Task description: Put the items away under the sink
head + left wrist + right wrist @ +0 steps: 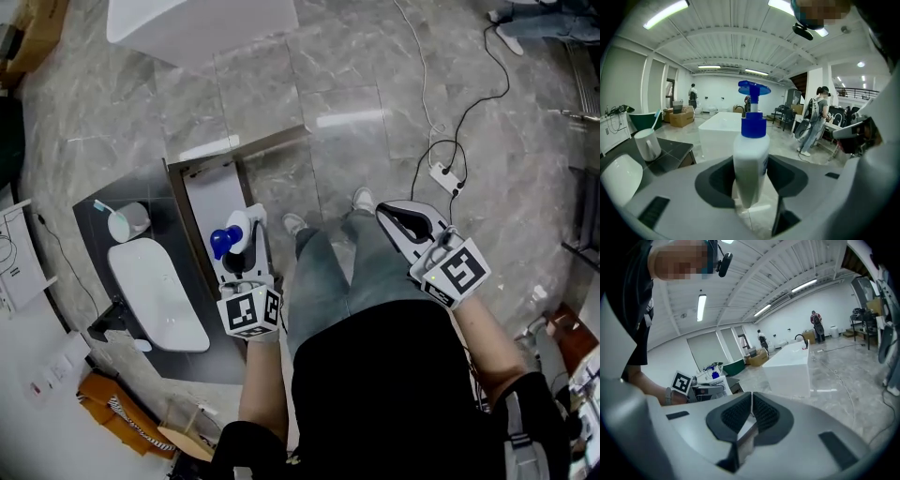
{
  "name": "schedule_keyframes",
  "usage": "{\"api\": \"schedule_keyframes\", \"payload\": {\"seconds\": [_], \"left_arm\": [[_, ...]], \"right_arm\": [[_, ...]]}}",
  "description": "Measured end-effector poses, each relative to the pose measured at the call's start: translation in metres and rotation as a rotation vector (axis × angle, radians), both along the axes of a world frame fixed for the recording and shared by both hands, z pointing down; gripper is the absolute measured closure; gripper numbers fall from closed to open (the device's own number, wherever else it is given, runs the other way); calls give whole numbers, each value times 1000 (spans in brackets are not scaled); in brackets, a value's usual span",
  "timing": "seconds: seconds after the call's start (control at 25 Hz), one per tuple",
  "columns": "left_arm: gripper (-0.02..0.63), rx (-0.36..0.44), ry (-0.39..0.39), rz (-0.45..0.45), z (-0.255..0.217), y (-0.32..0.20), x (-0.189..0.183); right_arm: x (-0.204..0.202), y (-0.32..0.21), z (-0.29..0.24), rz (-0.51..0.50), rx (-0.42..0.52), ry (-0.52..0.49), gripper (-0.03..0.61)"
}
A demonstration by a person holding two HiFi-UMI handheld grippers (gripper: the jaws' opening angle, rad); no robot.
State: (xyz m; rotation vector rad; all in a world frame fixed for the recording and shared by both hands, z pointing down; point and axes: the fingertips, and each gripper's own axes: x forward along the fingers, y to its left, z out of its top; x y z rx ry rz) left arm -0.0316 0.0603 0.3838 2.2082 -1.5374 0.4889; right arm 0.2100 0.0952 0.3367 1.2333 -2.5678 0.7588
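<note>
Left gripper [750,186]: jaws clamped on the upright white pump bottle [751,157] with its blue pump head, held just beside the sink [157,292]. Right gripper [751,412]: jaws together, nothing between them, well apart from the sink.

A bathroom mock-up inside a large open hall is shown. Left of the left gripper's [751,183] fingers [712,183], a dark vanity top [675,150] with a white basin [621,176] is seen. Beyond them, a freestanding white bathtub [717,129], cardboard boxes [680,117], a ribbed ceiling [731,42] with tube lights [665,14] and standing people [816,117] are seen. Loose cables [450,150] are laid over the marble-tiled floor [356,141].
</note>
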Motion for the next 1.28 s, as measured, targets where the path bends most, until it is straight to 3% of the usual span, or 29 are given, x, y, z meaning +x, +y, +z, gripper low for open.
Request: {"api": "schedule_keyframes", "payload": {"seconds": [0.32, 0.76, 0.96, 1.28], "left_arm": [[397, -32, -12, 25, 72, -15, -34], [397, -71, -56, 31, 207, 2, -88], [397, -81, -56, -22, 275, 4, -113], [396, -66, -80, -151, 353, -2, -161]], "right_arm": [[-16, -17, 66, 96, -64, 17, 545], [-81, -36, 158, 67, -52, 50, 545], [-101, -36, 217, 79, -79, 70, 545], [-137, -34, 285, 12, -108, 91, 545]]}}
